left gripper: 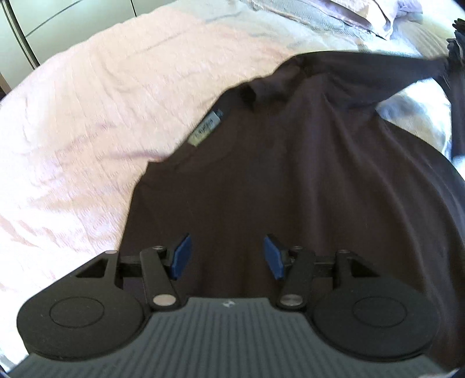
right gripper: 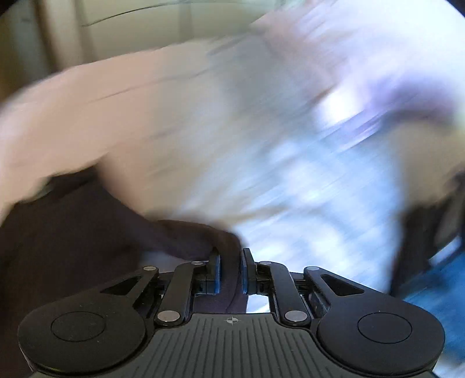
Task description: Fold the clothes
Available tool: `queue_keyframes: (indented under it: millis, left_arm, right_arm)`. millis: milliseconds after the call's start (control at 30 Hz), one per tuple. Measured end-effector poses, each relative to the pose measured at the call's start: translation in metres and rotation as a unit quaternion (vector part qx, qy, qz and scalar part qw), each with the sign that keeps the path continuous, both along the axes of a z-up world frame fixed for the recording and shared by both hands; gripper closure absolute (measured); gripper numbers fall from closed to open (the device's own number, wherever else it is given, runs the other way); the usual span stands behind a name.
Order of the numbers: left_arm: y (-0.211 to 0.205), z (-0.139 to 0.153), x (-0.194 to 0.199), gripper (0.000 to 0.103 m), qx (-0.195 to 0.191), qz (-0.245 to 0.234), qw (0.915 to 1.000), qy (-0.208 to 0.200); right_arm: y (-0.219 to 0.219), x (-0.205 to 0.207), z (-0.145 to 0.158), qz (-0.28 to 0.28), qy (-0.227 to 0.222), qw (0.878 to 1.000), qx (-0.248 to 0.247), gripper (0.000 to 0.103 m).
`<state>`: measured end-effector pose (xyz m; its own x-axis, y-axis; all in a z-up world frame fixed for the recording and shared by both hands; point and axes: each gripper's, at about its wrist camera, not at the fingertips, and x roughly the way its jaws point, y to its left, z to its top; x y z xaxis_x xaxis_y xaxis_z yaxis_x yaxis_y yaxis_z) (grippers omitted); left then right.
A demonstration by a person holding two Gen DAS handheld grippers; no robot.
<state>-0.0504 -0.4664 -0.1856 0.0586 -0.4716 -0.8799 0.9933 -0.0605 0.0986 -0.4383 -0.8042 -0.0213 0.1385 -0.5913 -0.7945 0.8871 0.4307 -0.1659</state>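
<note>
Pale pink bedspread [left gripper: 87, 122] is covering the whole work surface, wrinkled, with folded pale bedding [left gripper: 363, 14] sitting at the far edge. Cabinet fronts [left gripper: 43, 26] are showing beyond the bed at the upper left.

Dark brown shirt [left gripper: 290, 180] is lying spread on the bedspread, filling the centre and right of the left wrist view, neck edge facing the pink side. One sleeve [left gripper: 377, 72] is stretching up and away toward the right edge, pulled taut off the bed.

Left gripper [left gripper: 227, 256] is hovering over the shirt body, jaws standing partly apart, nothing between the blue pads [left gripper: 181, 256].

Right gripper [right gripper: 231, 270] is pinching a bunch of the brown fabric [right gripper: 203, 238] between narrow-set pads; background there is heavily motion-blurred.

Neck label [left gripper: 206, 128] is sitting at the collar edge, pale, text unreadable.
</note>
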Motion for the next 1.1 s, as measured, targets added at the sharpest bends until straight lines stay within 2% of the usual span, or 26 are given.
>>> queue_keyframes:
  millis: [33, 67, 100, 200, 267, 433, 533, 667, 733, 800, 900, 1000, 1033, 1100]
  left_arm:
    - [-0.001, 0.002, 0.0, 0.053, -0.001, 0.002, 1.0, -0.001]
    - [-0.001, 0.004, 0.001, 0.053, -0.002, 0.005, 1.0, -0.003]
    - [0.0, 0.005, 0.003, 0.052, -0.001, 0.008, 0.9999, -0.006]
    - [0.011, 0.007, 0.015, 0.051, 0.005, 0.026, 0.9995, -0.015]
    - [0.025, 0.007, 0.027, 0.05, 0.014, 0.045, 0.9987, -0.02]
    - [0.088, 0.005, 0.063, 0.048, 0.052, 0.09, 0.9937, -0.042]
    - [0.133, 0.0, 0.088, 0.048, 0.084, 0.099, 0.9902, -0.05]
    - [0.193, -0.008, 0.12, 0.047, 0.129, 0.086, 0.9856, -0.067]
    - [0.221, -0.011, 0.138, 0.047, 0.143, 0.08, 0.9847, -0.058]
    - [0.245, -0.008, 0.154, 0.047, 0.14, 0.063, 0.988, -0.016]
    - [0.274, 0.0, 0.161, 0.048, 0.123, 0.011, 0.9921, 0.019]
    - [0.299, 0.011, 0.161, 0.048, 0.114, -0.047, 0.9911, 0.052]
    - [0.308, 0.012, 0.157, 0.048, 0.112, -0.07, 0.9898, 0.053]
    - [0.325, 0.006, 0.146, 0.048, 0.106, -0.126, 0.986, 0.026]
  right_arm:
    - [-0.01, 0.002, 0.004, -0.01, 0.02, 0.999, -0.03, 0.063]
    - [-0.017, 0.004, 0.009, -0.015, 0.025, 0.998, -0.051, 0.045]
    - [-0.022, 0.006, 0.012, -0.017, 0.026, 0.997, -0.066, 0.042]
    - [-0.006, 0.022, 0.008, 0.01, 0.014, 0.998, -0.059, 0.041]
    - [0.015, 0.036, -0.005, 0.033, 0.003, 0.999, -0.033, 0.041]
    - [0.084, 0.035, -0.055, 0.079, -0.041, 0.994, 0.067, 0.041]
    - [0.131, 0.043, -0.082, 0.11, -0.039, 0.986, 0.118, 0.042]
    - [0.198, 0.064, -0.096, 0.147, -0.036, 0.976, 0.155, 0.042]
    - [0.228, 0.082, -0.094, 0.174, -0.035, 0.971, 0.157, 0.042]
    - [0.26, 0.102, -0.09, 0.203, -0.032, 0.966, 0.155, 0.042]
    - [0.304, 0.134, -0.085, 0.236, -0.026, 0.96, 0.149, 0.042]
    - [0.339, 0.174, -0.08, 0.257, -0.03, 0.954, 0.153, 0.042]
    - [0.349, 0.187, -0.078, 0.264, -0.032, 0.952, 0.154, 0.042]
    - [0.369, 0.214, -0.074, 0.276, -0.036, 0.947, 0.158, 0.042]
